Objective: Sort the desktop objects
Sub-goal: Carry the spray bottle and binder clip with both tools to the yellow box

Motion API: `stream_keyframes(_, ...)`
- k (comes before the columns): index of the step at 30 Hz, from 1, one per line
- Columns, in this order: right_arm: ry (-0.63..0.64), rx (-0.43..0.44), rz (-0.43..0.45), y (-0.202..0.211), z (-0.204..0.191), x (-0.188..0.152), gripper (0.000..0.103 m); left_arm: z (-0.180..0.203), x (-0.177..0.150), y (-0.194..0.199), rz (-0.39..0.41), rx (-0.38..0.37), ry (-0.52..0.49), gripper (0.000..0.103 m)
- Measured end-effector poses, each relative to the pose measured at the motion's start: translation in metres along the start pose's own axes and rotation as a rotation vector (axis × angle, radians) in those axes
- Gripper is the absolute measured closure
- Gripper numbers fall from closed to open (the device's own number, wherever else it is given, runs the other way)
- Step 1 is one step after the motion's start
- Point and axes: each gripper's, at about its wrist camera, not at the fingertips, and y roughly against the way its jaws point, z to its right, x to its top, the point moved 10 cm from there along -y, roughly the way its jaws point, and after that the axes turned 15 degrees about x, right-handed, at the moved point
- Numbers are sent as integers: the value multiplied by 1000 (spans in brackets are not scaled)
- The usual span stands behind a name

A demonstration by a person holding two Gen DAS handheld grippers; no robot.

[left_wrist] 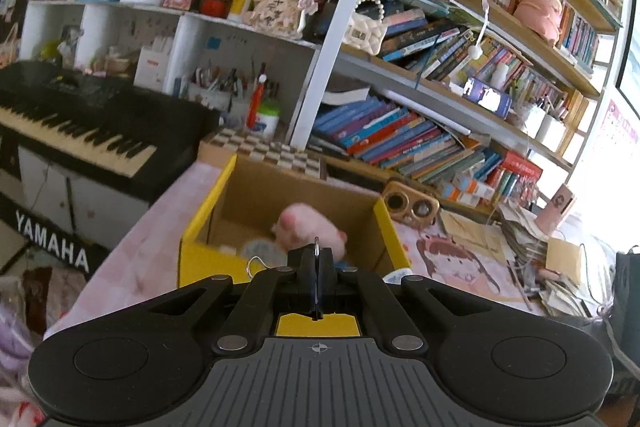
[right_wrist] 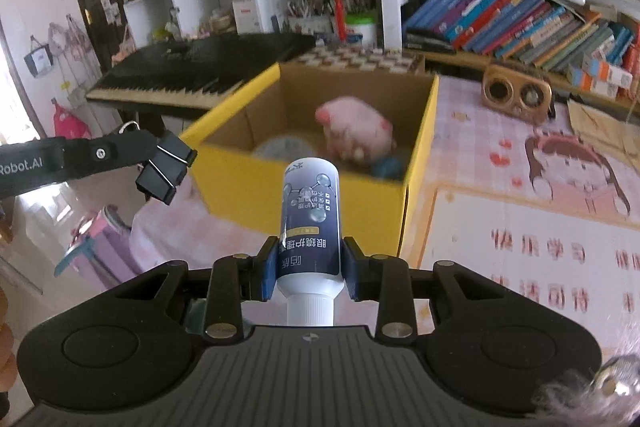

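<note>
Grippers approach the yellow box (right_wrist: 256, 187) for drop-off: right gripper (right_wrist: 310, 263) clamps a bottle (right_wrist: 310, 215), left gripper (right_wrist: 150, 157) pinches binder clips (right_wrist: 166, 173).

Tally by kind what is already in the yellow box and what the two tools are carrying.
In the yellow box:
Pink plush toy: 1
Pale round item, too blurred to name: 1
Blue item, too blurred to name: 1
Carried:
Black binder clips, left tool: 2
Bottle, right tool: 1
Total: 6
</note>
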Motion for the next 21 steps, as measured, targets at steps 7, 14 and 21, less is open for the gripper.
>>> stream_keyframes(7, 45, 7, 56, -21, 19, 56, 73, 15, 25, -53, -10, 16, -62, 103)
stream_keyframes(14, 89, -14, 9, -65, 45, 83, 73, 19, 20, -108, -75, 59, -110, 103)
stream_keyframes(21, 140, -43, -90, -100, 66, 78, 73, 21, 1, -141, -156, 84, -184, 103)
